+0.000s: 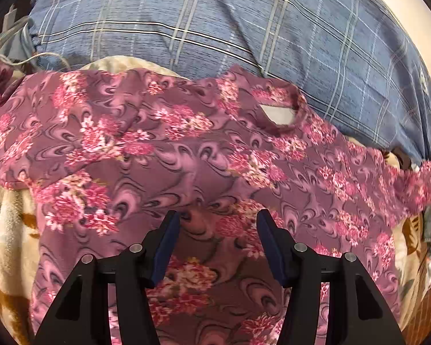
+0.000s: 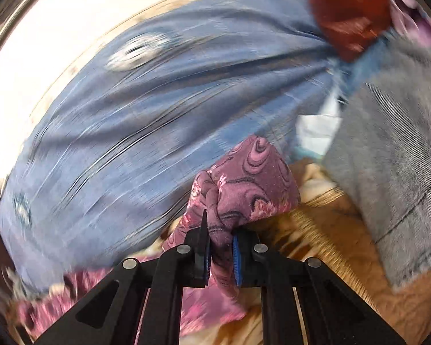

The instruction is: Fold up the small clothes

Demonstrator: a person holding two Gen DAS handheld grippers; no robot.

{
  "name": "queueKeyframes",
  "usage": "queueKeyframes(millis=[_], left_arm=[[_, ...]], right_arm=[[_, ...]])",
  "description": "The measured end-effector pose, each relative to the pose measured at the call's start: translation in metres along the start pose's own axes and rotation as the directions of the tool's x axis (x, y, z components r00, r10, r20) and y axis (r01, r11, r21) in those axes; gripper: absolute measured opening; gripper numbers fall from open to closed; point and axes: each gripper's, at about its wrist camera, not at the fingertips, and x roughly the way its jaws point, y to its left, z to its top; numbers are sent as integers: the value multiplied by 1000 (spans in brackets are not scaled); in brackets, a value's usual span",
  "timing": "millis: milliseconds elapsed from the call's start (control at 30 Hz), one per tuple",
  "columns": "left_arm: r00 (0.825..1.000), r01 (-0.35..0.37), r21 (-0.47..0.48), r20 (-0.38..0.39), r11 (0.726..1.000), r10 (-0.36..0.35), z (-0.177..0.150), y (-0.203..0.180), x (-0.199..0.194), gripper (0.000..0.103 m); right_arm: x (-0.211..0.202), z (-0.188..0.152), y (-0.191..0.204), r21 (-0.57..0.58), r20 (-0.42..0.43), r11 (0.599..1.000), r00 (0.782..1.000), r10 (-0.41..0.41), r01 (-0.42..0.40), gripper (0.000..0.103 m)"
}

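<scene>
A small mauve top with pink flowers (image 1: pixel 186 149) lies spread on a cream patterned blanket (image 1: pixel 11 230), its neck opening (image 1: pixel 278 115) toward the far right. My left gripper (image 1: pixel 218 221) is open and empty, just above the middle of the top. My right gripper (image 2: pixel 219 247) is shut on a bunched end of the same floral top (image 2: pixel 244 178) and holds it lifted off the blanket. The right wrist view is blurred by motion.
A large blue plaid pillow (image 1: pixel 215 23) lies behind the top and fills the right wrist view (image 2: pixel 143 115). A grey garment (image 2: pixel 393 143) and a rust-red cloth (image 2: pixel 347 8) lie at the right. A pale wall is behind.
</scene>
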Motion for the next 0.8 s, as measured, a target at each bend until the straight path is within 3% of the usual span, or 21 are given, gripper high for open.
queueKeyframes(millis=[167,300,433,800], left_arm=[[999,-6,-15,34,1000,7,4,13,-17,56],[998,-11,-37,55,999,13,7,30,-32,56],[998,-7,-64,69,998,12,11,48,-46,56],[989,10,-211,144,978,21,24,113,-88,56]], right_arm=[[0,-40,80,-112,-75,991,995,64,-72,12],[9,-85,144,-152,-155,973,977,150,-173,12],[21,-133,214,-174,-247,945,941,231,-277,12],[36,-238,370,-251,-432,846,837,337,-471,17]])
